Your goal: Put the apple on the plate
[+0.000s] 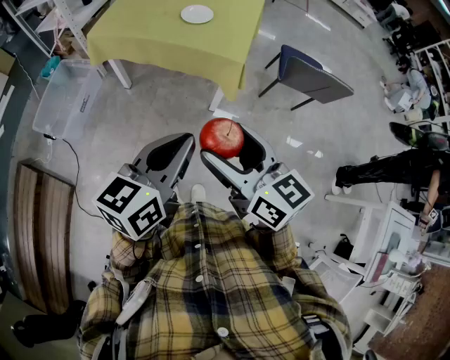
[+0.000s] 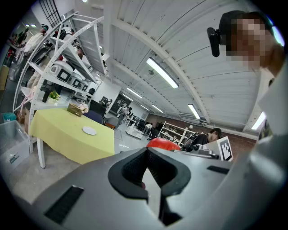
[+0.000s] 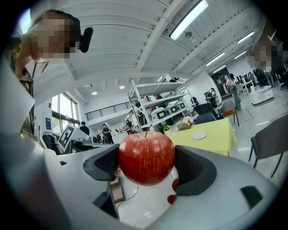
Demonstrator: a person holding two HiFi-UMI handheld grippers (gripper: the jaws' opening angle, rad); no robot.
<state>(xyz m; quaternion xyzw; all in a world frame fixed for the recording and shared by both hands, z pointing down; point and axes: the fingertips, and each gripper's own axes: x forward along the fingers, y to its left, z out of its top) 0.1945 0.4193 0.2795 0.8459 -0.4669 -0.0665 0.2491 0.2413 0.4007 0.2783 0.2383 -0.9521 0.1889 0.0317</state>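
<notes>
A red apple (image 1: 221, 137) (image 3: 146, 157) sits between the dark pads of my right gripper (image 1: 232, 149) (image 3: 146, 165), which is shut on it and held up in the air in front of the person's checked shirt. The apple's top (image 2: 163, 143) also shows past my left gripper (image 2: 150, 173). My left gripper (image 1: 169, 153) is beside the right one, shut with nothing in it. A white plate (image 1: 197, 14) (image 2: 89, 130) (image 3: 199, 135) lies on the table with the yellow-green cloth (image 1: 155, 39), some way ahead across the floor.
A dark chair (image 1: 313, 77) stands to the right of the table. A clear plastic bin (image 1: 63, 98) is on the floor at the left, with a wooden bench (image 1: 42, 239) nearer. White racks (image 1: 380, 260) and a person's dark legs (image 1: 383, 169) are at the right.
</notes>
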